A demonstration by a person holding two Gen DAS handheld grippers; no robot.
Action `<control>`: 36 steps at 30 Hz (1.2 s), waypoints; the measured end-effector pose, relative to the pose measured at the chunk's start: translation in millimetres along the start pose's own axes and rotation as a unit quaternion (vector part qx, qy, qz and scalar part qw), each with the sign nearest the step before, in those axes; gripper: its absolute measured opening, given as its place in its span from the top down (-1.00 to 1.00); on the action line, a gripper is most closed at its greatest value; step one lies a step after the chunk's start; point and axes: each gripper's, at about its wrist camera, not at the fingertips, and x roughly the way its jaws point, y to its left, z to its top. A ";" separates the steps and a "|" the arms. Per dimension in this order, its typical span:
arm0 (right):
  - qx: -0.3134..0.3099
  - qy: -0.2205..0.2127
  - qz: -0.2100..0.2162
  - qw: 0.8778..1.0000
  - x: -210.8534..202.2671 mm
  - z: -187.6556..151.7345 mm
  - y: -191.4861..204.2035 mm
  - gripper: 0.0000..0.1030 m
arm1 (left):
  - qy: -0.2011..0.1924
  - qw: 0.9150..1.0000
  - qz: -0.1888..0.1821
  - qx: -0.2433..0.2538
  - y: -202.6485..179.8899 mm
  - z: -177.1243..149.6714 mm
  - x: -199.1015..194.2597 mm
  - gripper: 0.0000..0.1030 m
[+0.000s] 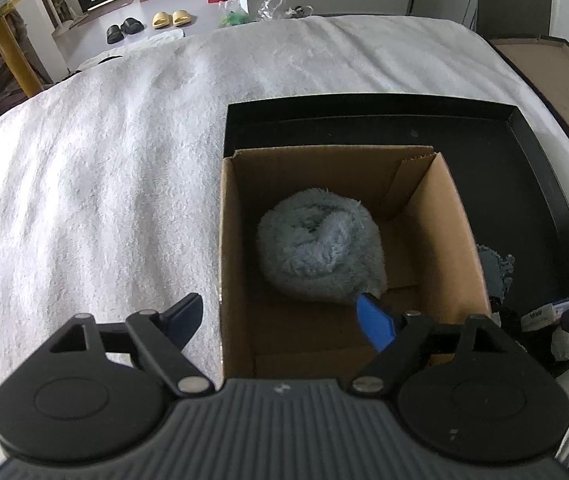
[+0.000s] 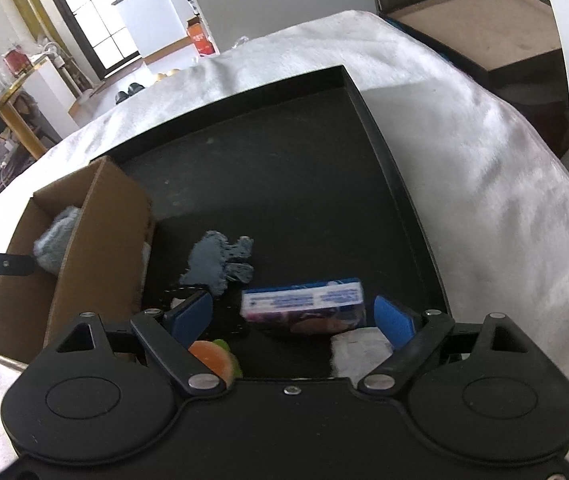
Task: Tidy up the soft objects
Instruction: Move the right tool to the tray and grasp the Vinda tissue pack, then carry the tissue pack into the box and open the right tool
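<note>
A fluffy pale blue rolled towel [image 1: 320, 248] lies inside an open cardboard box [image 1: 456, 240]. My left gripper [image 1: 280, 304] hangs open at the box's near left corner, with one finger outside over the blanket and the other inside, close to the towel. In the right wrist view, a grey cloth [image 2: 216, 260], a blue and white packet [image 2: 304, 304], a white soft piece [image 2: 360, 350] and an orange and green object [image 2: 216, 356] lie in the black tray [image 2: 396, 184]. My right gripper [image 2: 294, 304] is open just above the packet, gripping nothing.
The box stands in the tray's left part, and the tray rests on a white fluffy blanket [image 1: 104, 160]. A brown-topped dark case [image 2: 496, 28] sits beyond the blanket at the right. A small black wiry item [image 2: 182, 294] lies by the grey cloth.
</note>
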 end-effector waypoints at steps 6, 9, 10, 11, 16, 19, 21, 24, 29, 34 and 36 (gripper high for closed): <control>-0.010 0.010 -0.001 1.000 15.1 -1.1 0.5 -0.76 | 0.011 1.000 -0.004 0.002 -4.7 2.2 7.3 -0.61; -0.018 0.018 -0.010 1.000 23.5 -2.5 2.3 -0.76 | 0.015 1.000 -0.007 0.000 -6.1 3.0 9.1 -0.62; -0.019 0.019 -0.011 1.000 25.7 -3.1 2.5 -0.76 | 0.016 1.000 -0.007 -0.001 -6.3 3.3 9.2 -0.62; -0.020 0.019 -0.010 1.000 27.1 -3.6 2.9 -0.76 | 0.015 1.000 -0.007 -0.002 -6.5 3.4 8.8 -0.62; -0.046 0.012 -0.015 0.999 26.8 -3.8 9.5 -0.42 | 0.016 1.000 -0.008 -0.002 -8.1 3.2 7.0 -0.61; -0.039 0.011 -0.011 0.999 23.0 -2.1 7.2 -0.41 | 0.013 1.000 -0.009 -0.002 -7.2 1.8 4.3 -0.62; -0.040 0.006 -0.013 0.999 18.7 -0.9 6.8 -0.41 | 0.011 1.000 -0.011 -0.003 -6.2 1.0 2.5 -0.62; -0.036 -0.001 -0.010 0.999 11.6 3.0 7.7 -0.40 | 0.008 1.000 -0.010 0.002 -4.2 0.3 -0.6 -0.62; -0.045 -0.016 -0.004 0.999 2.0 10.1 17.9 -0.41 | 0.002 1.000 -0.011 -0.005 2.0 -1.3 -5.1 -0.61; -0.066 -0.030 0.006 0.997 -5.5 16.4 35.2 -0.41 | -0.005 1.000 -0.015 -0.014 9.0 -2.6 -7.9 -0.61; -0.073 -0.035 0.008 0.997 -7.7 19.0 41.9 -0.41 | -0.008 1.000 -0.018 -0.016 11.2 -3.7 -8.5 -0.61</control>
